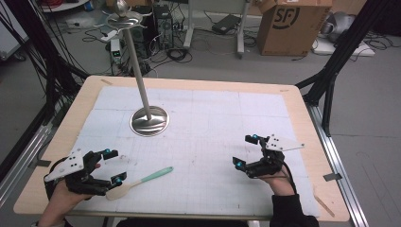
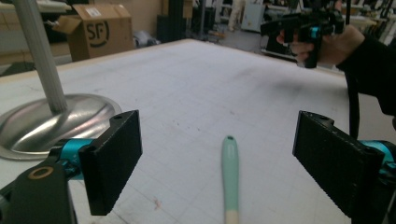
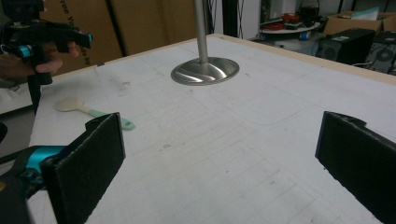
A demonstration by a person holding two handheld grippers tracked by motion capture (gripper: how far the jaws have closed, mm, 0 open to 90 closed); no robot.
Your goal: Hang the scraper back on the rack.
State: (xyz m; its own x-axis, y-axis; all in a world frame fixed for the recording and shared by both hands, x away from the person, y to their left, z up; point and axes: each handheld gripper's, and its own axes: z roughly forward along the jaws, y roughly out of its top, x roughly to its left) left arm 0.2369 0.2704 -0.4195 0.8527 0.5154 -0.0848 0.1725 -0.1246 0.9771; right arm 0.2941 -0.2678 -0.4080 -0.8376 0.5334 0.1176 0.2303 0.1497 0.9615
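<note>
The spatula (image 1: 138,180) lies flat on the bench (image 1: 302,101), its pale head just beside the left claw (image 1: 115,166), whose jaws stand apart around the mint handle. The right claw (image 1: 246,151) hovers well apart, jaws spread, holding nothing.

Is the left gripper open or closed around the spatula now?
Open. The left gripper has its jaws wide apart, and the spatula lies flat on the table between them, untouched.

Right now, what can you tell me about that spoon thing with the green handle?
The spatula lies flat on the white gridded mat near the front edge. It has a mint-green handle and a pale cream blade, probably silicone or wood. The blade sits by the open left gripper, whose jaws straddle the handle in the left gripper view without visibly gripping it.
</note>
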